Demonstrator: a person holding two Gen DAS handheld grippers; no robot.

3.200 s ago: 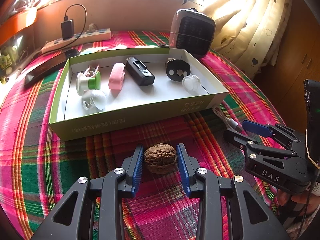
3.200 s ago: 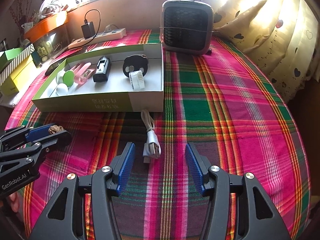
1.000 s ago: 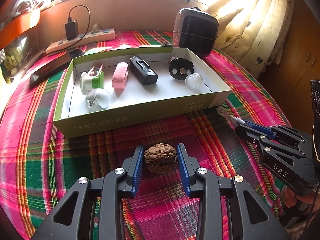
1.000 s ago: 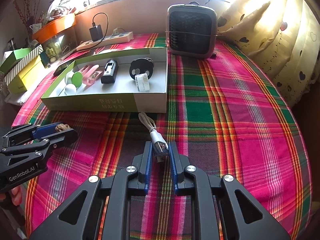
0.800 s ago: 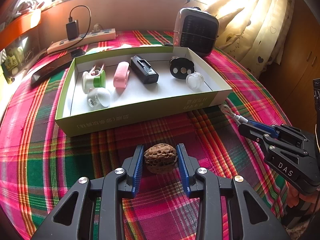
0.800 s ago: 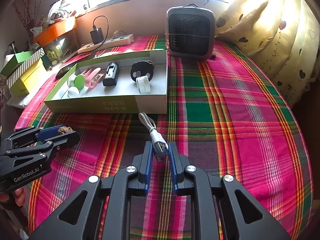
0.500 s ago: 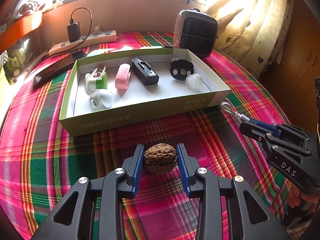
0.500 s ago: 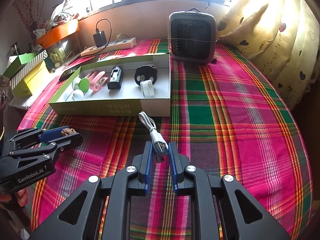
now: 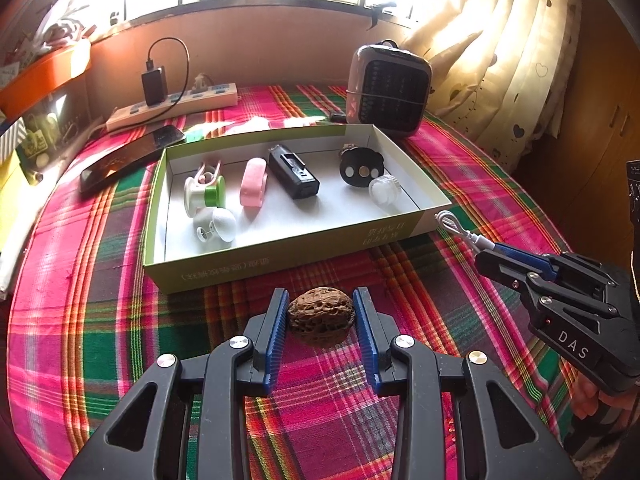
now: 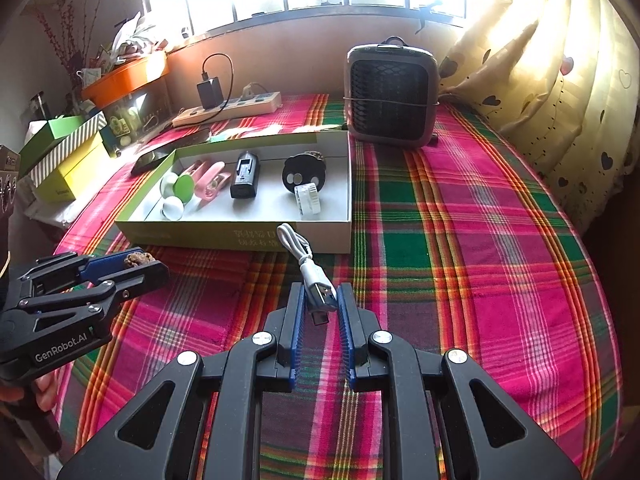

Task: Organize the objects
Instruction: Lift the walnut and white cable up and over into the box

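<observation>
- Your left gripper (image 9: 321,312) has its blue pads closed on a wrinkled brown walnut (image 9: 321,315), held above the plaid cloth (image 9: 100,320), just short of the box's near wall.
- Your right gripper (image 10: 319,300) is clamped tight on the plug end of a short white USB cable (image 10: 306,264), whose loop hangs near the same wall.
- I judge both pickups done; both items are not yet in the box.
- The shallow green-and-white cardboard box (image 9: 256,268) already holds a green-and-white spool (image 9: 204,196), a white round knob (image 9: 218,226), a pink clip (image 9: 253,182), a black rectangular device (image 9: 294,176), a black disc (image 9: 361,168) and a small clear jar (image 9: 385,190).
</observation>
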